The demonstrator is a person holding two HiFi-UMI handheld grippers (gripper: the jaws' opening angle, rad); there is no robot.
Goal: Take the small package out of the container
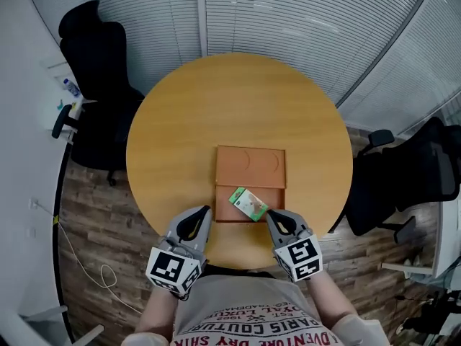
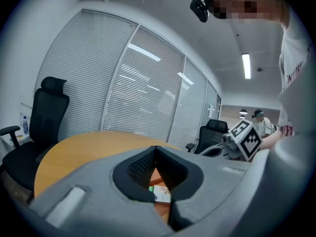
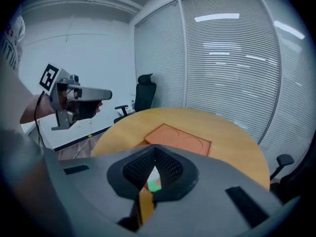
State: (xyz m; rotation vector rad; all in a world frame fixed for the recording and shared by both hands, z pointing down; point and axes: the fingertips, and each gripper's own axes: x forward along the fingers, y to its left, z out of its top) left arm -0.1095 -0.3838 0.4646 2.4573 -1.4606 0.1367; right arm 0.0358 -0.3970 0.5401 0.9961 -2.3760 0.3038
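Observation:
A flat orange container lies open in the middle of the round wooden table. The small green and white package hangs tilted over the container's near edge, and my right gripper is shut on its corner. In the right gripper view a green strip of the package shows between the closed jaws, with the container beyond. My left gripper is shut on nothing, just left of the package above the container's near left corner. Through its jaws I see the package.
A black office chair stands left of the table and two more to the right. Slatted blinds line the glass wall behind. A bottle sits on a ledge at the left, and a cable trails on the wood floor.

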